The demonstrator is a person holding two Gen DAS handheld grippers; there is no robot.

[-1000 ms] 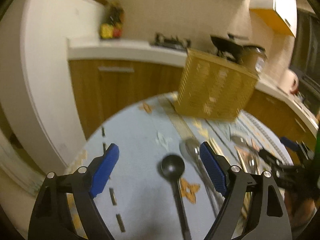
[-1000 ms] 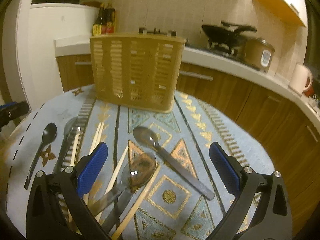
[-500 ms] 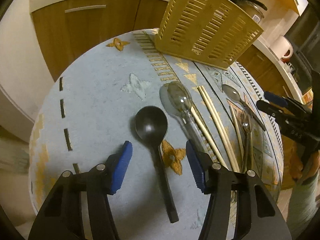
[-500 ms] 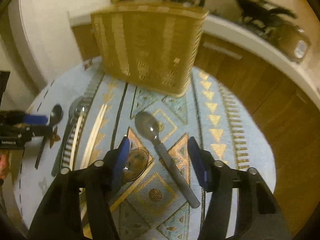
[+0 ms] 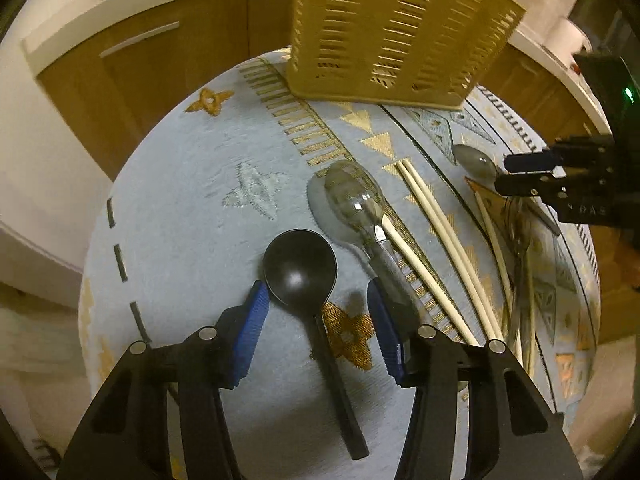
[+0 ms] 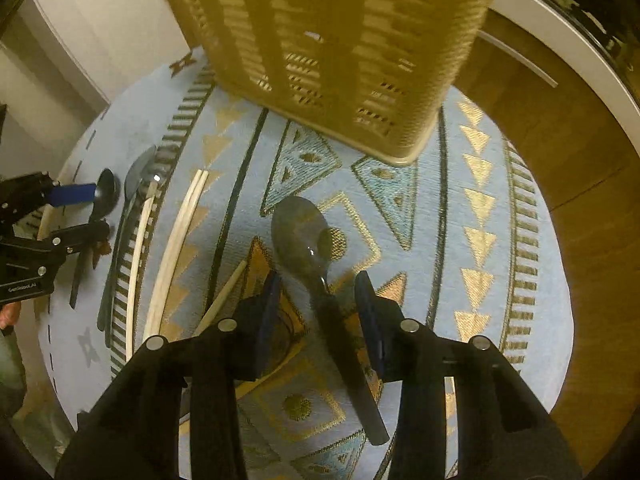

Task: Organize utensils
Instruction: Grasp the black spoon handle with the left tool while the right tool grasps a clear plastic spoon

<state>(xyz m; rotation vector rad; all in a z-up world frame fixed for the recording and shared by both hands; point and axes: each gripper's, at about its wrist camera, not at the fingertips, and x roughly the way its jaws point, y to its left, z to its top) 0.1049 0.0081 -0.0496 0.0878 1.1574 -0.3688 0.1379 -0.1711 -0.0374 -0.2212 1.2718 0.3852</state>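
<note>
Now, change: narrowed and lowered since a second ago.
Left gripper [image 5: 314, 306]: unclenched, straddling matte black plastic spoon [image 5: 300, 268].
Right gripper [image 6: 316, 300]: unclenched, straddling shiny steel spoon [image 6: 302, 236].
Meaning: both grasps imminent; slatted yellow plastic basket [image 6: 332, 40] next.

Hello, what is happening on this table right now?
A person is sorting utensils with two hand-held claws. The left claw is open and straddles the neck of a black spoon; the right claw is open and straddles the handle of a metal spoon. Both spoons lie flat on the patterned tablecloth. Chopsticks and another metal spoon lie between them. The yellow slotted basket stands behind.
</note>
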